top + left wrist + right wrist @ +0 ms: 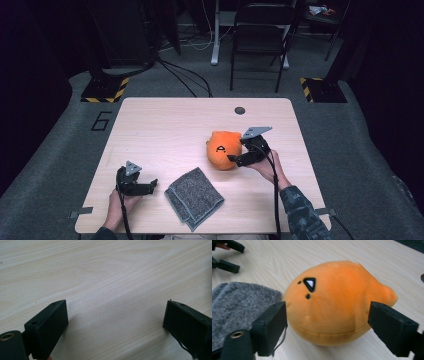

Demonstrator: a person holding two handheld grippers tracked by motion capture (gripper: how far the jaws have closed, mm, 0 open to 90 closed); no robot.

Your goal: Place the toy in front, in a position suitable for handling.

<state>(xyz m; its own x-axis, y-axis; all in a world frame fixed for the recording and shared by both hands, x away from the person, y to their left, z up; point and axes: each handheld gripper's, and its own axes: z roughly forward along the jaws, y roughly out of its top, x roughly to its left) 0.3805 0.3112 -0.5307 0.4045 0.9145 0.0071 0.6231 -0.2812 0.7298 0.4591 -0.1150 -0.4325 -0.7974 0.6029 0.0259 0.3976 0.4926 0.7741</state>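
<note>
Table: light wood table, small dark round spot near far edge.
Plush: orange plush toy, rounded, black face marks; sits on table right of centre, far side of the cloth. In right gripper view the plush lies between the two jaws, face marks toward the upper left, small nub at its right end.
Cloth: grey folded cloth flat on table near front edge, between the two grippers, just beside plush but can't tell if touching; in right gripper view the cloth sits left of plush, edge close to it.
Right gripper: right gripper held by right hand, at plush's right side. Jaws apart, straddling the plush; contact with the plush sides can't be told.
Left gripper: left gripper held by left hand, low at front left of table, left of cloth. Jaws wide apart, bare wood between them, nothing held.
Background: black folding chair beyond table, grey carpet floor, yellow-black striped base.
</note>
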